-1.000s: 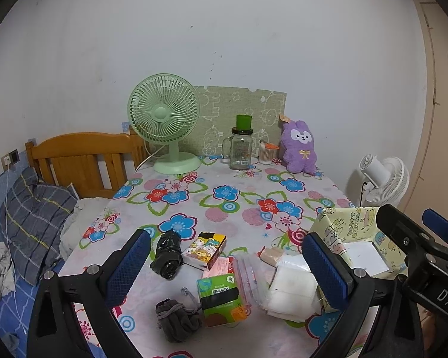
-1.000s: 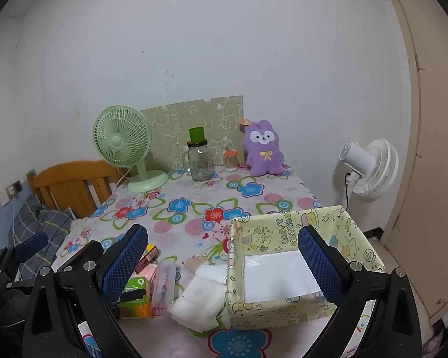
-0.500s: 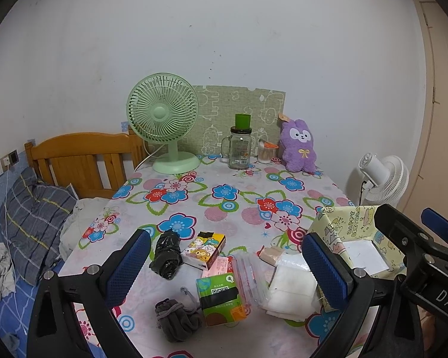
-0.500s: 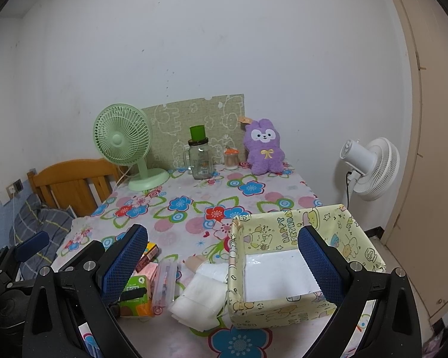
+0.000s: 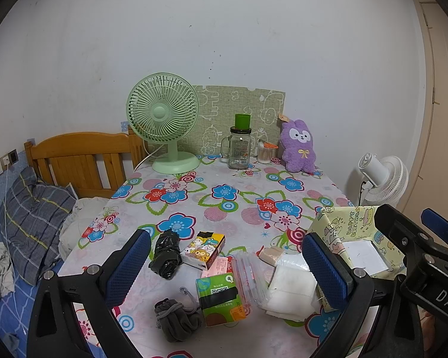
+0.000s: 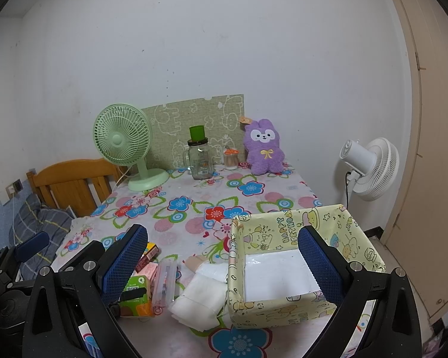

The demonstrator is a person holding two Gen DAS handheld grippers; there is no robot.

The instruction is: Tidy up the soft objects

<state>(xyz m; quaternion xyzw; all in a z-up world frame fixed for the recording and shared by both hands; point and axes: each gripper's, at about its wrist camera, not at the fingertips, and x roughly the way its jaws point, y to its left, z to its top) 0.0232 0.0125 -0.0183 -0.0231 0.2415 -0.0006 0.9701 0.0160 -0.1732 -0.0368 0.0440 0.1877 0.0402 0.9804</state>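
White wall (image 5: 224, 29), wooden headboard (image 5: 80, 155) (left).

Both wrist views above shared table (image 5: 224, 200)

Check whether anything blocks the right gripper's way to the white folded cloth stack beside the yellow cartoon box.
Nothing visible does. The open right gripper hovers above the white folded cloth stack, which lies uncovered against the yellow cartoon-print box.

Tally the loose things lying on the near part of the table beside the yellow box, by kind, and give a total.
Tissue packs: 3: green pack, pink pack, cartoon pack
Bundles: 2: black bag, grey pouch
White pads: 1 stack
Clear sleeve: 1
Beige piece: 1
Total: 8
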